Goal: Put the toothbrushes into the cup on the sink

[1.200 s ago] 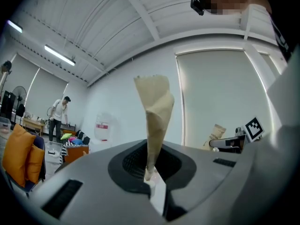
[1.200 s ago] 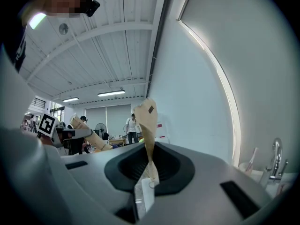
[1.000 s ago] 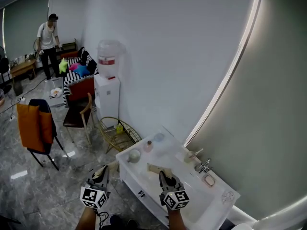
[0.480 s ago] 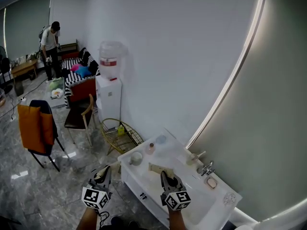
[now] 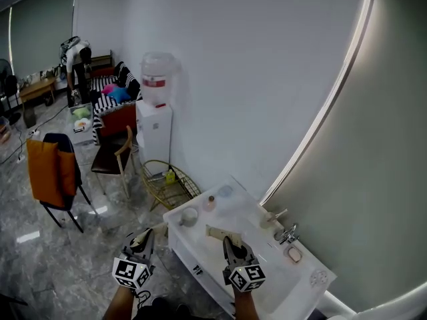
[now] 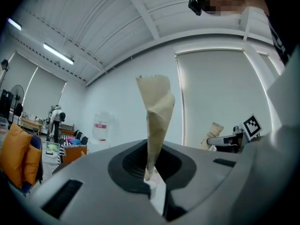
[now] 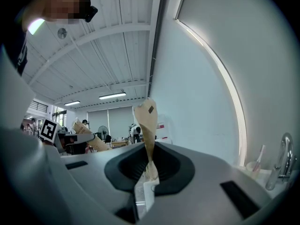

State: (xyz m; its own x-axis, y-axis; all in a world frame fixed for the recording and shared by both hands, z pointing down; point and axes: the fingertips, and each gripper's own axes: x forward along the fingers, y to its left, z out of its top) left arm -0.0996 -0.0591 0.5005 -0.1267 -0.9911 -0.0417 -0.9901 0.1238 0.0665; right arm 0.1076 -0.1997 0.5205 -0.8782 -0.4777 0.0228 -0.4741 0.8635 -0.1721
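My left gripper [image 5: 144,237] is shut on a tan paper-wrapped toothbrush [image 6: 155,110] that stands up from its jaws. It hangs over the floor just left of the white sink [image 5: 200,252]. My right gripper [image 5: 228,243] is over the sink's front part, shut on a second tan wrapped toothbrush [image 7: 147,124]; its pack [image 5: 216,233] points toward the wall. A white cup [image 5: 187,216] stands at the sink's left corner. Another cup [image 7: 254,166] with a pink brush stands by the faucet [image 7: 281,165].
A small pink bottle [image 5: 209,203] and a soap dish [image 5: 291,251] sit on the sink top. A gold wire basket [image 5: 167,184], a water dispenser [image 5: 155,122] and chairs [image 5: 113,159] stand to the left. A person [image 5: 77,62] bends over far back.
Both grippers keep their place and their hold. The person at the back has walked right and bent over. The view has shifted slightly.
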